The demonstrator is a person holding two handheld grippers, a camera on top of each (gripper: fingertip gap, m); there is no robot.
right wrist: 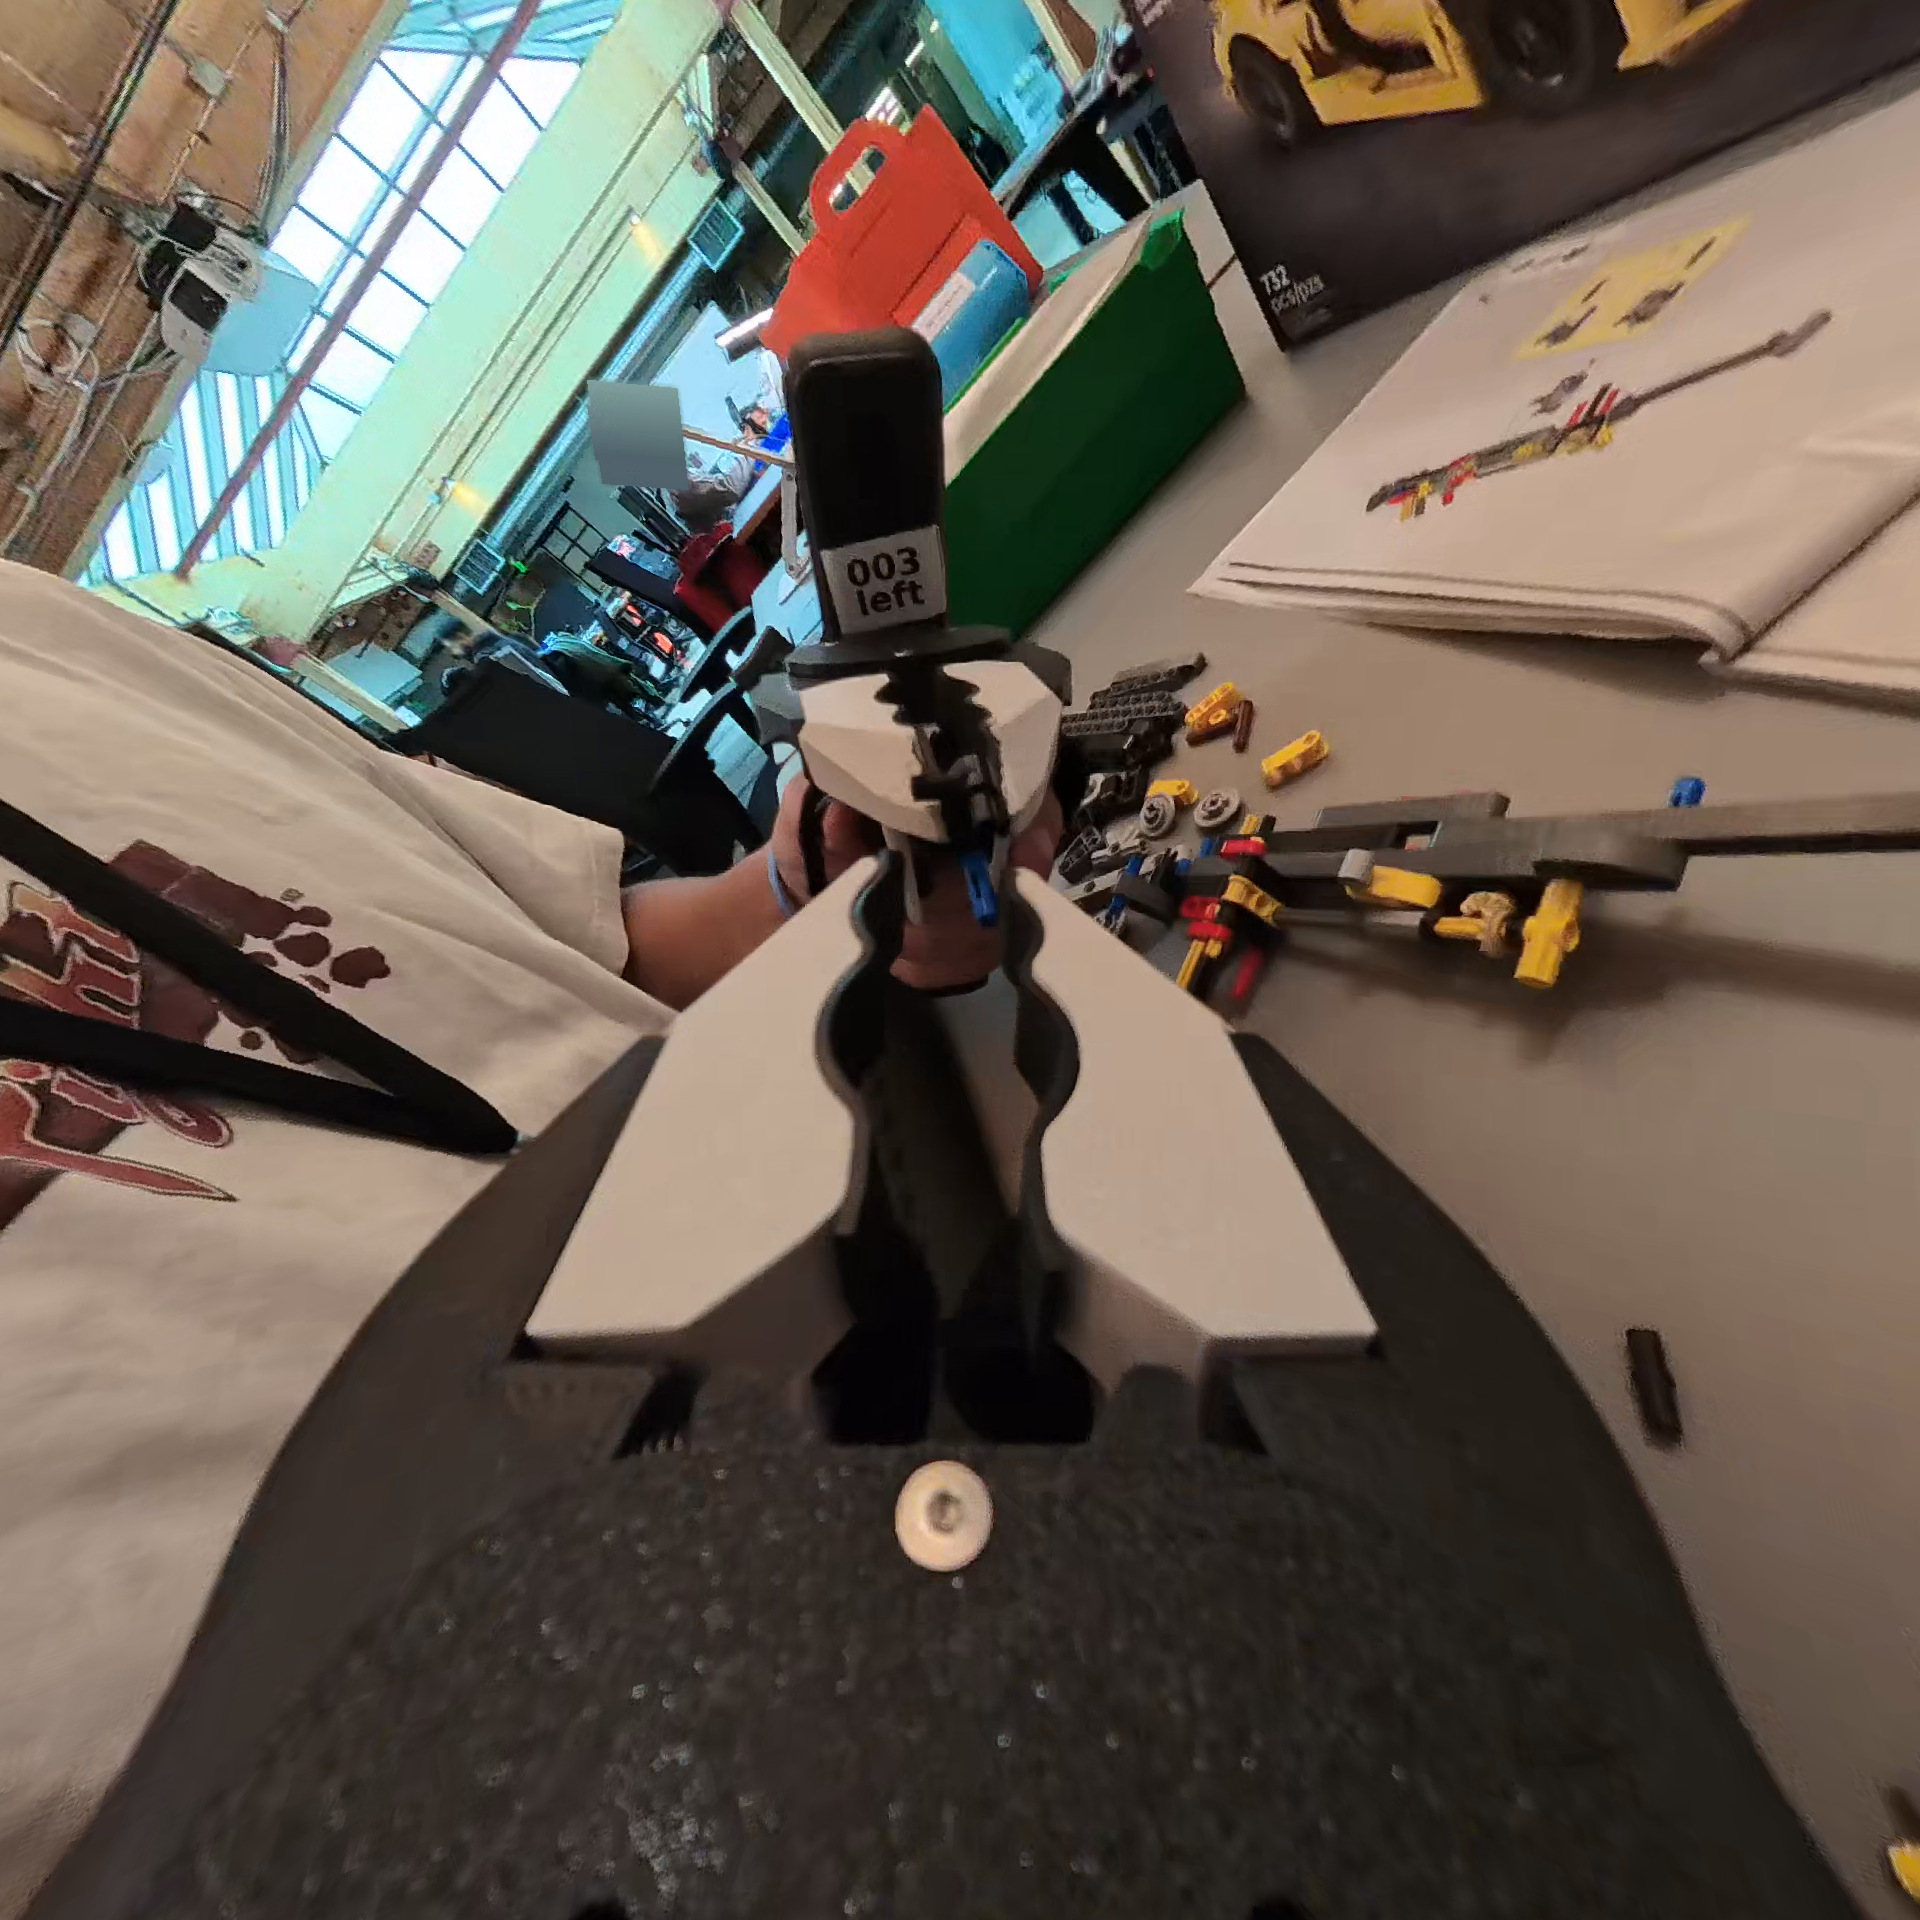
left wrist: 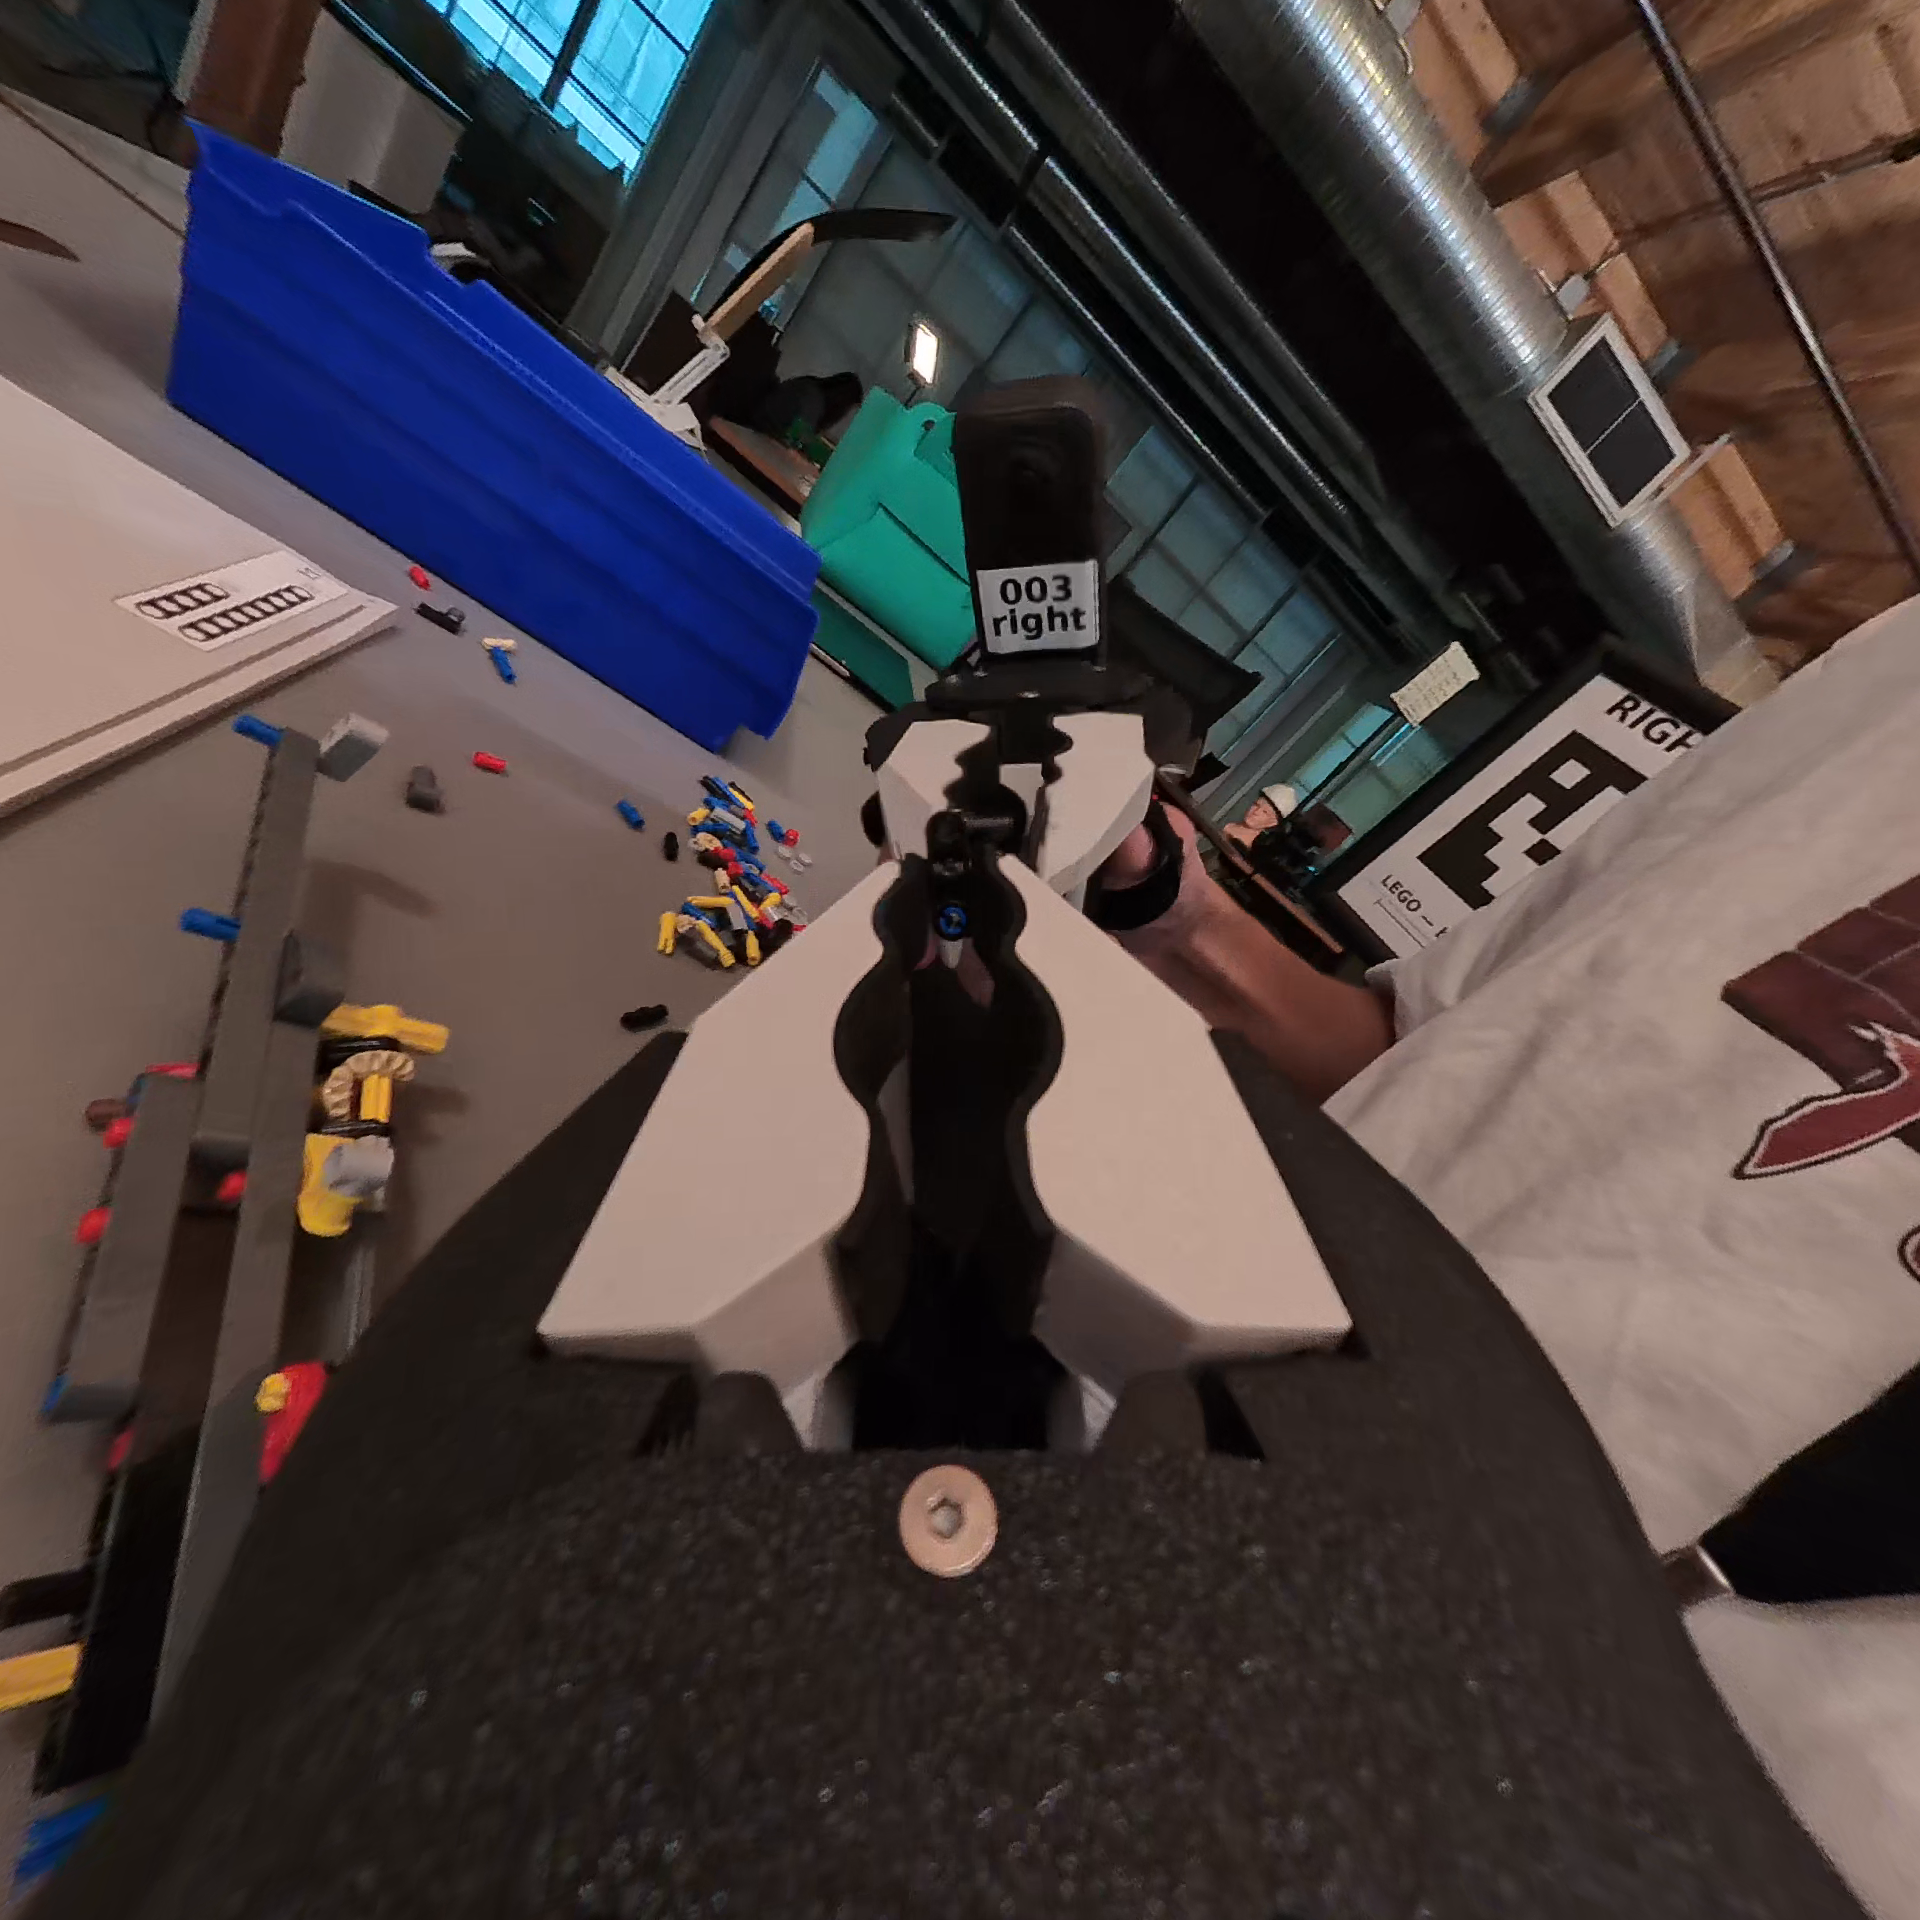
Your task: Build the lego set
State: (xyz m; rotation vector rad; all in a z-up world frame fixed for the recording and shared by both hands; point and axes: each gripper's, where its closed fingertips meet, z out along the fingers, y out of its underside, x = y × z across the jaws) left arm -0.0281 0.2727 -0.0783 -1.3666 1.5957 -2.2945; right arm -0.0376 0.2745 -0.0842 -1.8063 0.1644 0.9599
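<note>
My two grippers face each other tip to tip above the grey table. My left gripper (left wrist: 951, 899) is shut on a small grey and black piece carrying a blue pin (right wrist: 977, 885); it shows farther off in the right wrist view (right wrist: 951, 805). My right gripper (right wrist: 951, 883) is shut on a small black connector piece (left wrist: 961, 831); it shows farther off in the left wrist view (left wrist: 997, 800). The two held pieces meet between the tips. The long dark grey chassis assembly (right wrist: 1455, 847) with yellow and red parts lies on the table, also in the left wrist view (left wrist: 260, 987).
A pile of loose small pieces (left wrist: 738, 883) lies mid-table, and another of black and yellow parts (right wrist: 1143, 738). An open instruction booklet (right wrist: 1558, 488), a blue bin (left wrist: 468, 447), a green bin (right wrist: 1091, 416) and the set's box (right wrist: 1455, 156) stand behind. A person's white shirt (left wrist: 1610, 1195) is close. The tips of both grippers are at nearly the same place.
</note>
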